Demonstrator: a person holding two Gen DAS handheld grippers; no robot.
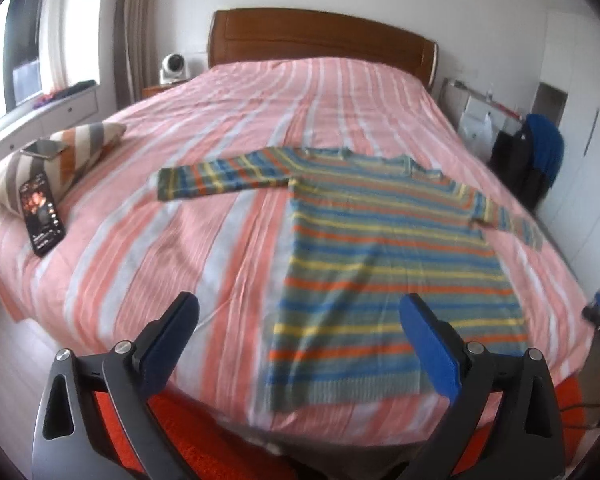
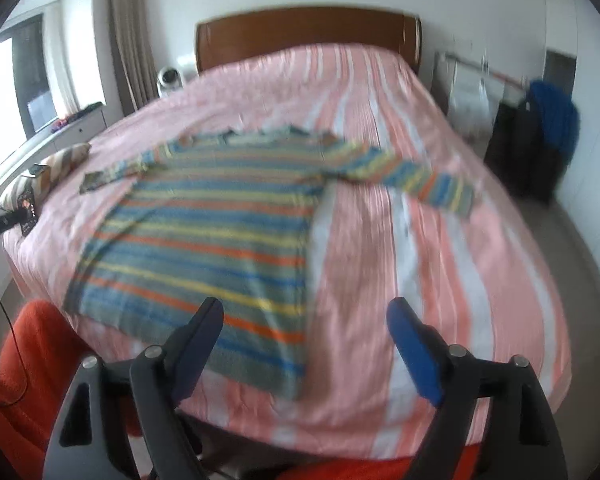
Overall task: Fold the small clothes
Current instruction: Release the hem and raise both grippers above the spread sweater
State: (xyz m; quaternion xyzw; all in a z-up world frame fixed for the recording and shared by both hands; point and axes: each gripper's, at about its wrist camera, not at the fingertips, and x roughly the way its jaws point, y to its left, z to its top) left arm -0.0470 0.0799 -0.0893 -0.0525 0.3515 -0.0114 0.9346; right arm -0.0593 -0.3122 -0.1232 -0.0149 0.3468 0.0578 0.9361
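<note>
Setting: home bedroom. Evidence: 1 bed [image 1: 260, 128] with pink-and-white striped cover and wooden headboard [image 1: 320, 38]; striped pillow [image 1: 60, 156] with phone [image 1: 42, 214] leaning against it; curtain [image 1: 138, 20] beside window [image 1: 16, 52]; small fan [image 1: 174, 68] on nightstand; dark bag [image 1: 520, 164] by white wardrobe doors [image 1: 588, 140].

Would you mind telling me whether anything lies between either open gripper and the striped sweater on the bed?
Nothing visible does. The striped sweater lies flat on the bedspread, directly ahead of the open left gripper and right gripper. The phone and pillow sit off at the bed's left edge.
</note>
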